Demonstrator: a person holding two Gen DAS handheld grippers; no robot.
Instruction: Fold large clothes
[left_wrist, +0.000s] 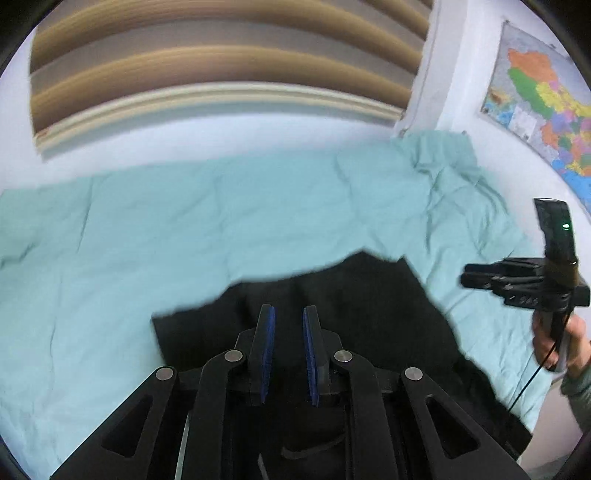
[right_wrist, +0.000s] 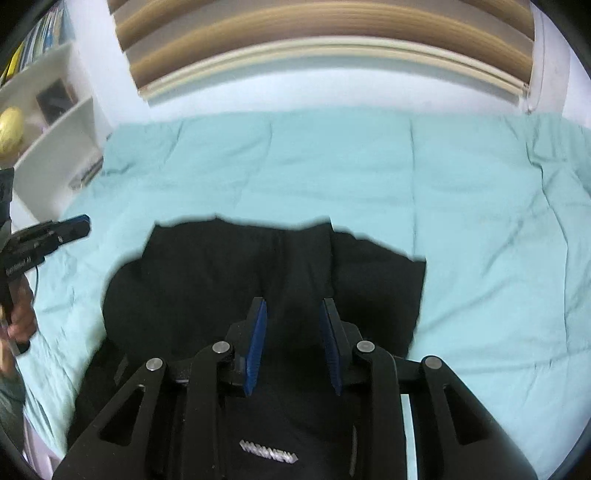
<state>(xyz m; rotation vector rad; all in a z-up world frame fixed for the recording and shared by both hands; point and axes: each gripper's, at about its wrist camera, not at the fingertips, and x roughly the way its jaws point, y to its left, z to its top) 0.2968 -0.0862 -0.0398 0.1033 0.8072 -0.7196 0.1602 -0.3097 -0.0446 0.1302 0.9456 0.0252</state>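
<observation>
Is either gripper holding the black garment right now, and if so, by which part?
Nothing is held. The left gripper and right gripper both hang open above the black garment on the light teal bedspread, with nothing between their blue pads.

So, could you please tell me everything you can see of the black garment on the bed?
The black garment is a large piece of dark, soft-looking fabric lying mostly flat on the light teal bedspread. Its far edge is uneven, with a raised fold running down the middle. A small white printed logo, too blurred to read, shows near the bottom of the right wrist view. The near part seems to hang over the bed's edge. Neither gripper holds it: the left gripper and right gripper are both open above it.
</observation>
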